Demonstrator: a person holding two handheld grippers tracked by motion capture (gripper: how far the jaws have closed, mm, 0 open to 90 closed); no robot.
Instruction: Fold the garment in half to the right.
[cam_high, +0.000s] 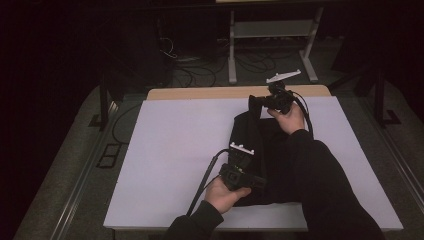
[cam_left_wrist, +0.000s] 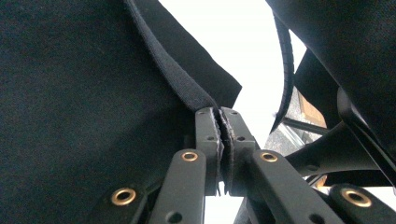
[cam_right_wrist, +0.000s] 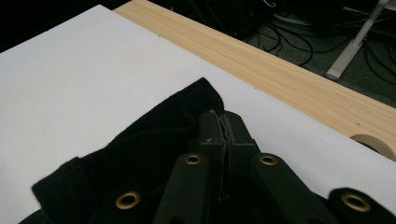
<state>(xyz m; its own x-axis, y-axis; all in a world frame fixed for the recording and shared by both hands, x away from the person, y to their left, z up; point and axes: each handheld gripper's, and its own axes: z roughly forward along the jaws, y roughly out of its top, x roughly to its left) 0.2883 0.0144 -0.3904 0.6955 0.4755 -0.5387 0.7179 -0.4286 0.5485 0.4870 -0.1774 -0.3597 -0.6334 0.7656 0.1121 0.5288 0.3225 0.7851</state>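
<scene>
Two tongs: both pressed together on one black cloth (cam_high: 260, 150), each pinching a different edge of it.
Left tongs (cam_high: 245, 172): at about 6 o'clock on the surface (cam_high: 170, 150), jaws clamped on a thick hem strip (cam_left_wrist: 180, 79) of the cloth, seen close in the left gripper view.
Right tongs (cam_high: 260, 102): at about 1 o'clock, near the far wooden edge (cam_right_wrist: 280, 70), jaws shut on a cloth corner (cam_right_wrist: 201, 100) that curls up just above the white sheet.
Cloth: lies right of centre, stretched roughly from 6 to 12 o'clock between the two grips; the middle rests on the surface, partly hidden by the right sleeve (cam_high: 320, 175).
Step in hand: judged to be a fold or a spread-out, with one long side lifted at both ends.
Next move: calls for both hands travelling together, keeping the edge taut, and carrying it toward 9 o'clock or 3 o'clock before letting go; which way I cannot tell.
Risk: an uneven pull may slip the thin corner free.
</scene>
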